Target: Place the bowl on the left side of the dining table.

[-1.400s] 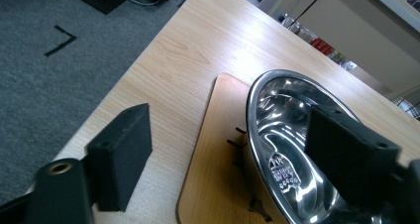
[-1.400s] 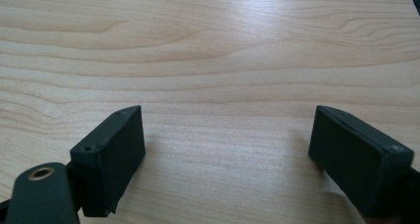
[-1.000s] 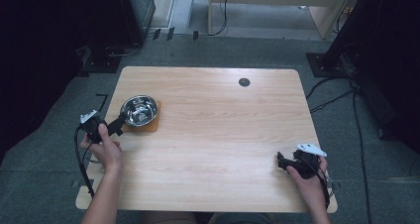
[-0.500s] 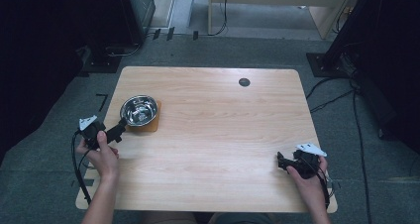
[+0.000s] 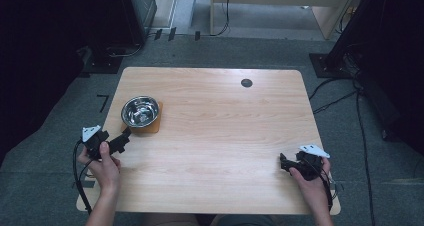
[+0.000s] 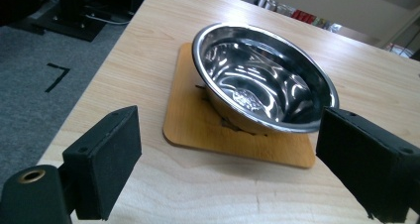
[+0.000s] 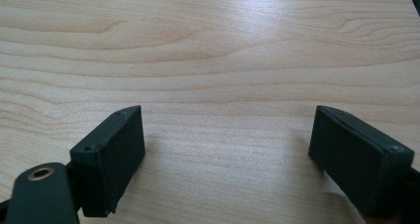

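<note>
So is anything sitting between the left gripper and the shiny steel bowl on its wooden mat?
Nothing visible: bare tabletop separates the open left gripper from the shiny steel bowl on its square wooden mat.

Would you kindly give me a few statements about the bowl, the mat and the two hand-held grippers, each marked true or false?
1. The steel bowl sits on the wooden mat. True.
2. The left hand-held gripper is shut on the bowl's rim. False: its jaws stand open, short of the bowl.
3. The right hand-held gripper is open over the bare table. True.
4. The bowl holds fruit. False: it is empty.
</note>
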`<state>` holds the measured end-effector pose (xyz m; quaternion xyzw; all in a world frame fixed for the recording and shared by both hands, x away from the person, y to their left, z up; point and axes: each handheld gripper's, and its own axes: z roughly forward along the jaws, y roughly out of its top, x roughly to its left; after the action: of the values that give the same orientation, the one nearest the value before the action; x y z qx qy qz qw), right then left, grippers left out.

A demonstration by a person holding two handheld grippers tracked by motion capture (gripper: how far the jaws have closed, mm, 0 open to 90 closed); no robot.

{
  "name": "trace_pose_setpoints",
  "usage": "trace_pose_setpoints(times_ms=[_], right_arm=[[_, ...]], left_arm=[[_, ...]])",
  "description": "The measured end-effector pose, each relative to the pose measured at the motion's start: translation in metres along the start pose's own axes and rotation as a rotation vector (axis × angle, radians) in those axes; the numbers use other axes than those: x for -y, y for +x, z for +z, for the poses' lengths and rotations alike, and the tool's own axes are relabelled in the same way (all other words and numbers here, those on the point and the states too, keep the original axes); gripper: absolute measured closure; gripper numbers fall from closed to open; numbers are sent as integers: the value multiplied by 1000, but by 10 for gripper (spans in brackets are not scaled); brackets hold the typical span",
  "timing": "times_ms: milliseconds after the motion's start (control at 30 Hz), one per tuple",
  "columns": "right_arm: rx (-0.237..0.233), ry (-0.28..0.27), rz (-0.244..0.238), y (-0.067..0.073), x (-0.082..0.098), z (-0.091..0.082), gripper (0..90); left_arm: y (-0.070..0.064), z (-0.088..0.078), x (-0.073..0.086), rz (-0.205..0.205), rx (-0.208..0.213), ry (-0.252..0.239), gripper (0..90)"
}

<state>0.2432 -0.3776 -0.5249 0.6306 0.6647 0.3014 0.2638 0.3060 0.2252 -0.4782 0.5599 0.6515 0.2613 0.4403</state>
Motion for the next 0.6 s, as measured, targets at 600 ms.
trace_pose_setpoints(times_ms=[600], right_arm=[[0, 0, 0, 0, 0, 0, 135]], left_arm=[[-10, -12, 28, 68, 26, 22, 74]])
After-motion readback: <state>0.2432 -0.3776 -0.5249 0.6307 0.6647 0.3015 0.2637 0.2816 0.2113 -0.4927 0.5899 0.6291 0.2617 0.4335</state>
